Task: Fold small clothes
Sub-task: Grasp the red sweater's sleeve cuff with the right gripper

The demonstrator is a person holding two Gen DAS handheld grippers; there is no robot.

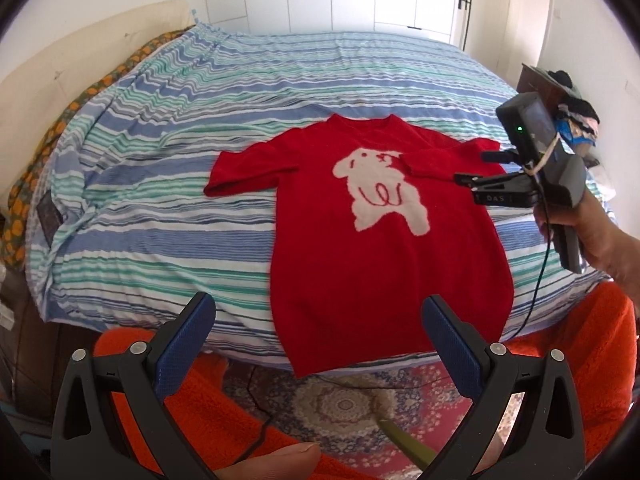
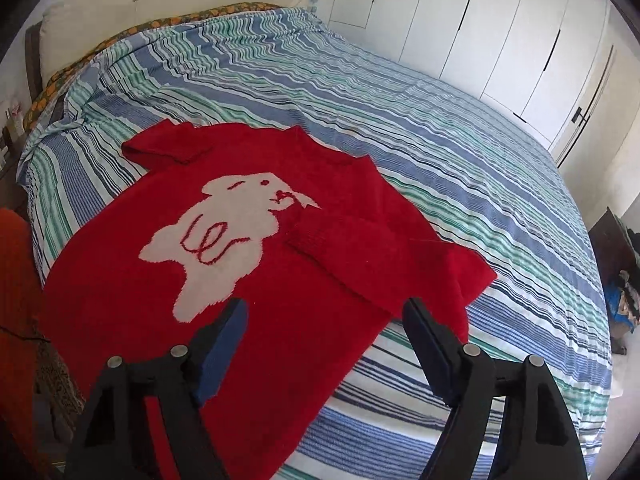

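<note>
Knitted red sweater laid flat on the striped bed

Wool is the look of it: the red sweater point(image 1: 384, 248) is a soft, fuzzy knit with a ribbed cuff, and a white animal figure point(image 1: 380, 192) is worked into its chest, with thin red loops stitched across the body. It lies face up near the bed's near edge, hem hanging a little over the side. One sleeve point(image 1: 248, 172) stretches out flat across the cover; the other sleeve point(image 2: 360, 236) is folded in over the chest, its cuff touching the white figure.

Beneath it, the bedspread point(image 1: 160, 140) is a thin, rumpled cloth in blue, green and white stripes. A cream padded headboard point(image 2: 160, 4) stands behind, and smooth white wardrobe doors point(image 2: 460, 32) line the wall.

My left gripper point(image 1: 320, 336) hovers off the bed's edge, jaws spread wide, with nothing between the blue textured pads. My right gripper point(image 2: 324, 344) hangs over the sweater's lower side, jaws parted and gripping nothing. No earlier view shows its motion.

A patterned rug point(image 1: 344, 404) covers the floor.
</note>
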